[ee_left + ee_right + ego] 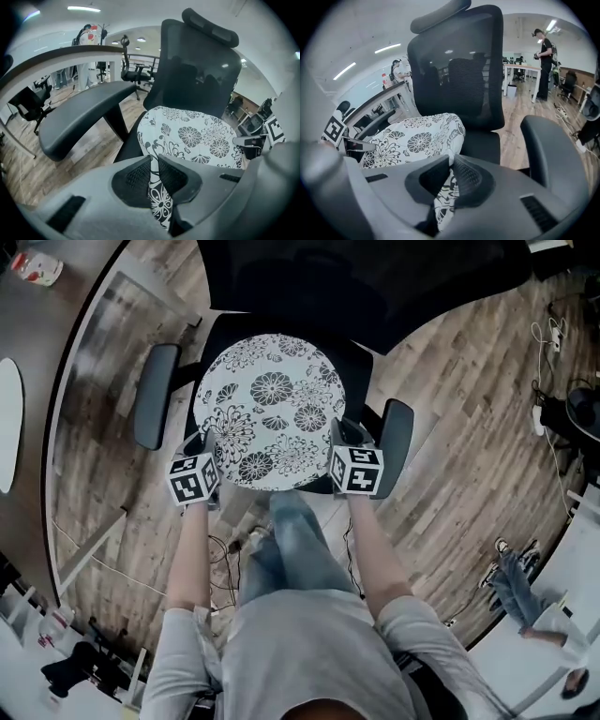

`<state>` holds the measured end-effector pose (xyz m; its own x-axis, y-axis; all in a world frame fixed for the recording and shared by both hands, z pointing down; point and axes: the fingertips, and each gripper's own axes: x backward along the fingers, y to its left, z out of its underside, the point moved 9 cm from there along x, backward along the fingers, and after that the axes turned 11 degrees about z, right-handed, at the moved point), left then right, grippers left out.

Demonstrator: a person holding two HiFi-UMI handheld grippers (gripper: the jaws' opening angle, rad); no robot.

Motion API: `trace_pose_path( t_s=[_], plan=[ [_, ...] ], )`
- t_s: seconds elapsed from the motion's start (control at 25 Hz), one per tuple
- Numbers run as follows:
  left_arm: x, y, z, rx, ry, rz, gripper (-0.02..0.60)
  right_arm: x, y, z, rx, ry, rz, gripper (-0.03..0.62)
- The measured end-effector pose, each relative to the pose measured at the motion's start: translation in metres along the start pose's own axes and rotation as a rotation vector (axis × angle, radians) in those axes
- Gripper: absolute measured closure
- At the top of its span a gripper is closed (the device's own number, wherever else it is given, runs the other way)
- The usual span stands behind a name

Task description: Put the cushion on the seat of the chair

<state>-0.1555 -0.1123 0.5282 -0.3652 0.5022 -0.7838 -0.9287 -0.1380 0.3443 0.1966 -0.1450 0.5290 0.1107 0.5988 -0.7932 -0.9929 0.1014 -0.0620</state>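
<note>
A round white cushion with black flower print lies over the seat of a black office chair, between its two armrests. My left gripper is shut on the cushion's near left edge, and the fabric is pinched between its pads. At the near right edge my right gripper is shut on the cushion too, with cloth squeezed in its jaws. The chair's mesh backrest and headrest rise behind the cushion.
The left armrest and right armrest flank the seat. A curved desk runs along the left. Cables and a power strip lie on the wood floor at right. Other people and chairs stand farther off.
</note>
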Motion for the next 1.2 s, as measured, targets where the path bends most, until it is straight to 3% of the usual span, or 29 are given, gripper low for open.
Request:
trace_pose_path(
  t_s=[0.24,0.84,1.2],
  plan=[
    [-0.018,0.019,0.005,0.033,0.03,-0.026,0.548,-0.028,0.001,0.008,-0.018,0.059,0.025,0.566],
    [-0.046,0.027,0.023,-0.023,0.12,-0.076,0.543,-0.063,-0.015,0.033,-0.023,0.184,0.079,0.566],
    [-0.046,0.033,0.025,-0.041,0.13,-0.108,0.461,-0.074,-0.02,0.041,-0.016,0.214,0.096,0.556]
  ],
)
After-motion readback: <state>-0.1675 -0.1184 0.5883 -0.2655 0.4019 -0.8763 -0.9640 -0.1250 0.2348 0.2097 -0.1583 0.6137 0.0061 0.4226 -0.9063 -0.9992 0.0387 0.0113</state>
